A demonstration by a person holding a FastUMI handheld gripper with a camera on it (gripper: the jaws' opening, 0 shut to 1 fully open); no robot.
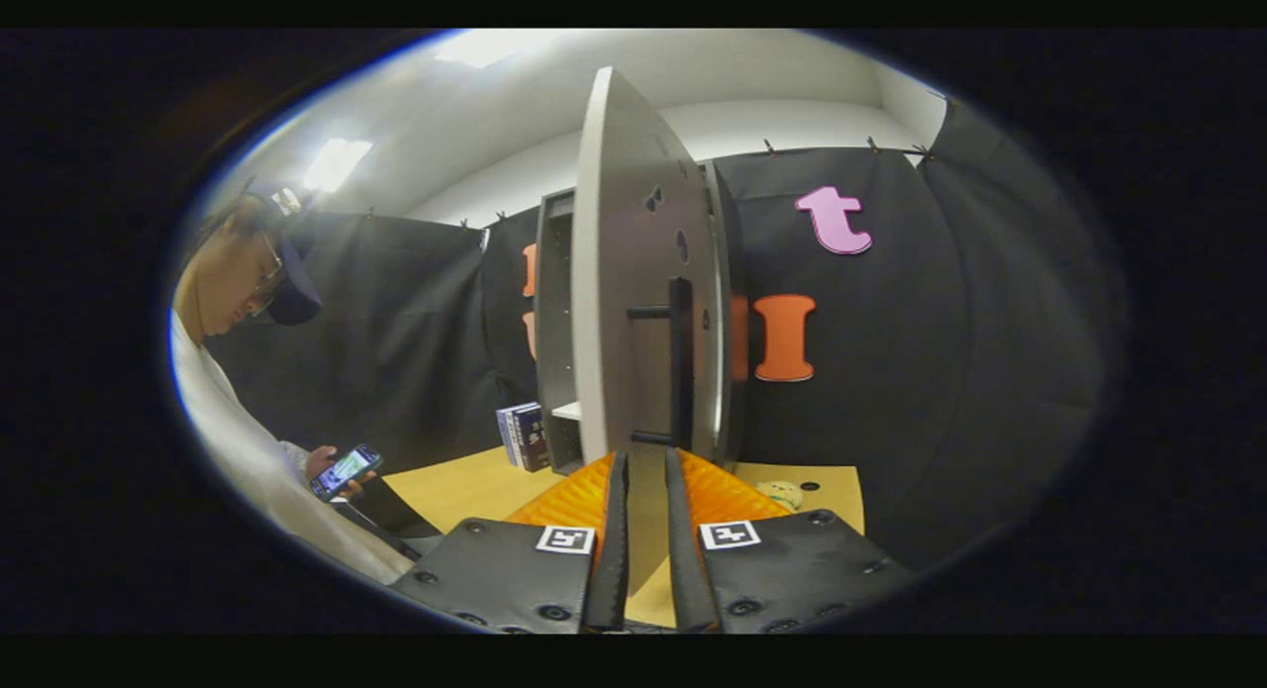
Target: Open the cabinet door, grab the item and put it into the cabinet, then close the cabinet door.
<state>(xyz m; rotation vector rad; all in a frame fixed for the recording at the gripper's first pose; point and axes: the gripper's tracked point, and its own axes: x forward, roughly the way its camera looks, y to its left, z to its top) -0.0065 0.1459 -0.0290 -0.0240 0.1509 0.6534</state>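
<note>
The grey cabinet [554, 322] stands on the wooden table [475, 490], and its door [624, 272] is swung out towards me, seen almost edge-on. A black bar handle [681, 361] runs down the door's right face. My gripper [645, 455] sits at the door's lower edge, just below the handle. The fingers are close together with the door panel filling the narrow gap between them. A small yellowish plush toy [782, 492] lies on the table to the right of the fingers. Inside the cabinet a white shelf [566, 411] shows.
Two or three upright books [523, 436] stand against the cabinet's left side. A person in a white sleeve [238, 450] stands at the left and holds a phone [344, 470] over the table's edge. Black cloth walls close in behind and to the right.
</note>
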